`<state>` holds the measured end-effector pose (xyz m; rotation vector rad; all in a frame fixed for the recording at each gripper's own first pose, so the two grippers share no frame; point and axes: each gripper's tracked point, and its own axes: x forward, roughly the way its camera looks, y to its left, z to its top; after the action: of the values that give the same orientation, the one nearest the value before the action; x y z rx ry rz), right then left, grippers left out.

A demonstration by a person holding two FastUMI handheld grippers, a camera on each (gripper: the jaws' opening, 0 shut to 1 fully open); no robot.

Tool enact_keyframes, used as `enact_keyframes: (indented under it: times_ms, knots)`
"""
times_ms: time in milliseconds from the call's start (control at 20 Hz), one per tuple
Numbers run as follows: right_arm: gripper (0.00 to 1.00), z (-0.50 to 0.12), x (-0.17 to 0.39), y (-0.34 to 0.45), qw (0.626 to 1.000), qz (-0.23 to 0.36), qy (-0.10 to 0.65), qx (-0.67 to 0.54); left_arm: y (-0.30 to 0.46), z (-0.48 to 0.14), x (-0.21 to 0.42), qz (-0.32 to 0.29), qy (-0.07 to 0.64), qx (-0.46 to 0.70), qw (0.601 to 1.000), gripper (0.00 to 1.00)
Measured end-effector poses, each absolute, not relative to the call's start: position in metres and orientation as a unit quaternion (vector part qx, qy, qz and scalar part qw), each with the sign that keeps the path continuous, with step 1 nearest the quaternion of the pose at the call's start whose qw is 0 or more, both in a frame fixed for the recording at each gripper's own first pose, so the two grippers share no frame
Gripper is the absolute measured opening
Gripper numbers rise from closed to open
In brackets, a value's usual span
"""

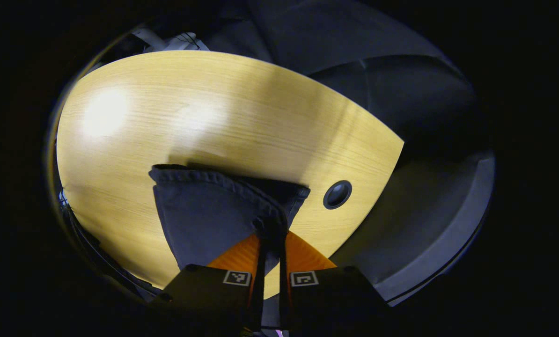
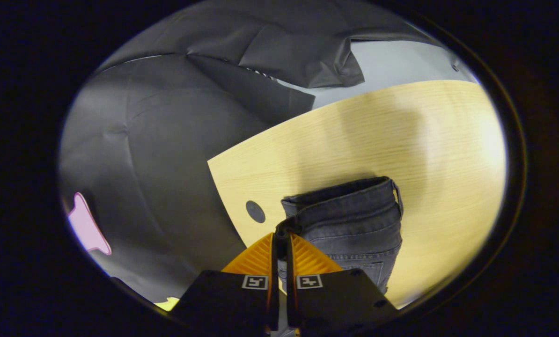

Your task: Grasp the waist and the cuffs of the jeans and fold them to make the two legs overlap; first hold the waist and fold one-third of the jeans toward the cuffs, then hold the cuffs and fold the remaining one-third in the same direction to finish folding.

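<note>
In the left gripper view, the left gripper point(image 1: 271, 234) has both fingers pressed together on the stitched hem of a cuff point(image 1: 223, 180) of the dark grey denim jeans point(image 1: 200, 215), the fabric fanning out from the pinch and held just above the pale wood-grain table with the curved edge point(image 1: 134, 140). A small round dark hole point(image 1: 337, 194) sits in the tabletop just beside the cuff, near the table's rim. In the right gripper view, the right gripper point(image 2: 282, 238) is likewise clamped on the jeans, its two fingers nipping the edge of the thick waistband point(image 2: 340, 199); a belt loop point(image 2: 396, 194) shows at the far corner of the waist and a seamed pocket point(image 2: 354, 262) lies below it. The waist end hangs over the same table, close to the round hole. Crumpled black cloth point(image 2: 279, 51) drapes behind the table.
</note>
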<state>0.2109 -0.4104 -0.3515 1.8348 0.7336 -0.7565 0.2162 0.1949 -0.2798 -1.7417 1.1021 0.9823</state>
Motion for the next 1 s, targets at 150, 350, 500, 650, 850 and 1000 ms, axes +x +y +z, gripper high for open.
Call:
enact_keyframes:
  times_ms: [150, 350, 500, 650, 850, 1000]
  knots:
    - [0.20, -0.349, 0.213, -0.407, 0.503, -0.303, 0.295, 0.753, 0.181, -0.274, 0.200, 0.377, 0.511, -0.653, 0.413, 0.26]
    - [0.58, -0.339, 0.199, -0.400, 0.532, -0.300, 0.311, 0.728, 0.183, -0.252, 0.185, 0.368, 0.560, -0.580, 0.463, 0.64]
    - [0.94, -0.322, 0.178, -0.400, 0.574, -0.297, 0.322, 0.692, 0.173, -0.225, 0.176, 0.341, 0.573, -0.541, 0.512, 0.77]
    - [0.94, -0.279, 0.159, -0.389, 0.656, -0.254, 0.332, 0.629, 0.161, -0.174, 0.181, 0.271, 0.534, -0.491, 0.632, 0.81]
    - [0.94, -0.197, 0.130, -0.361, 0.781, -0.176, 0.310, 0.513, 0.121, -0.076, 0.182, 0.154, 0.433, -0.395, 0.795, 0.81]
    - [0.93, -0.152, 0.113, -0.338, 0.885, -0.126, 0.279, 0.350, 0.087, -0.002, 0.180, 0.078, 0.328, -0.287, 0.896, 0.81]
